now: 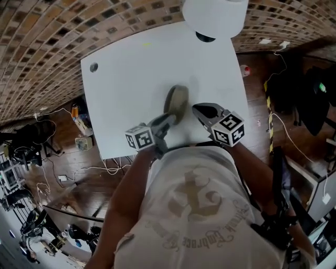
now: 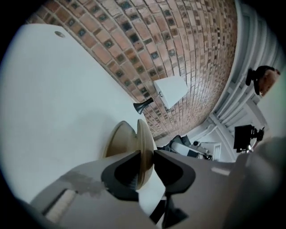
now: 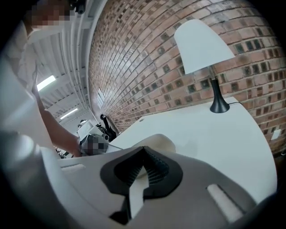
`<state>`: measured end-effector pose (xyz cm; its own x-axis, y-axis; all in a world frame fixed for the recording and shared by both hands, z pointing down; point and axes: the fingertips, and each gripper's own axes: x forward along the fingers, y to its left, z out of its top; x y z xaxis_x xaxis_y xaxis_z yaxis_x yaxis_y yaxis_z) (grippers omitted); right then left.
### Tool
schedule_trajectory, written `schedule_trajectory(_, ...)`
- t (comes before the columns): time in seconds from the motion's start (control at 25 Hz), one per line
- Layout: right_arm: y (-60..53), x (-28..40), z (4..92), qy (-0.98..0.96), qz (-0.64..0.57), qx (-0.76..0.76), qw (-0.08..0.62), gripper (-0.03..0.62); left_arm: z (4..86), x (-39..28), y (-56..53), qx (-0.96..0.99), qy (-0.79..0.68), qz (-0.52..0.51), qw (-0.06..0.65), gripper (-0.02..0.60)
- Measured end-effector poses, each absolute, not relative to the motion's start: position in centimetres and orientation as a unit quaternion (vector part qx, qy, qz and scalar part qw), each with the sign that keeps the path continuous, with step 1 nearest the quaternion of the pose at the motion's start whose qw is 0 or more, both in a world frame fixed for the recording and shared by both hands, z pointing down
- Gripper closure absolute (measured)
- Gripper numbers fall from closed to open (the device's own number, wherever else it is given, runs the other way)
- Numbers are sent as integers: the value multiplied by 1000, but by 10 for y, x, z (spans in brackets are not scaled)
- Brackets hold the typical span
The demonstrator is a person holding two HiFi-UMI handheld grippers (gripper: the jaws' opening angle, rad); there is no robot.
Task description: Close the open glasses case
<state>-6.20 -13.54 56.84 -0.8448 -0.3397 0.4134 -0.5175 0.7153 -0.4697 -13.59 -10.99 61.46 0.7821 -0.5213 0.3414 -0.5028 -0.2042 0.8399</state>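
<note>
A tan glasses case [image 1: 177, 101] lies on the white table [image 1: 131, 79], just beyond both grippers. In the left gripper view the case [image 2: 127, 141] shows its two shells standing in a narrow V, slightly apart. My left gripper [image 1: 169, 119] is at the case's near end; its jaws [image 2: 145, 160] stand apart with the edge of one shell between them, and I see no firm press. My right gripper [image 1: 197, 109] sits just right of the case, its fingertips [image 3: 143, 150] meeting with nothing held. The case's rounded end [image 3: 163, 142] shows right behind them.
A white-shaded lamp [image 1: 215, 16] with a black base stands at the table's far edge, beyond the case. A cable hole [image 1: 93, 67] sits in the far left corner. Brick wall runs behind the table; cables and gear lie on the floor to the left and right.
</note>
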Motion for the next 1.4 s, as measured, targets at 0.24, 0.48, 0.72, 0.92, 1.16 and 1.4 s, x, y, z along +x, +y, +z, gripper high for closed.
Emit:
schedule_trajectory(0.24, -140, -97, 579, -928, 245, 199, 200, 586, 621, -162, -114, 776, -402, 48, 484, 445)
schedule_trajectory(0.48, -144, -123, 597, -931, 197, 170, 256, 586, 623, -175, -115, 790, -441, 131, 406, 443)
schedule_trajectory(0.72, -147, -136, 611, -930, 192, 158, 273, 586, 612, -178, -110, 801, -455, 168, 351, 468)
schedule_trajectory(0.92, -151, -143, 614, -932, 192, 149, 269, 586, 597, -176, -104, 815, -449, 157, 331, 489)
schedule_trajectory(1.16, -150, -143, 616, -926, 224, 154, 262, 586, 592, -178, -102, 816, -451, 142, 332, 495)
schedule_trajectory(1.4, -150, -157, 615, -931, 234, 123, 250, 588, 577, -192, -99, 807, -476, 138, 320, 505)
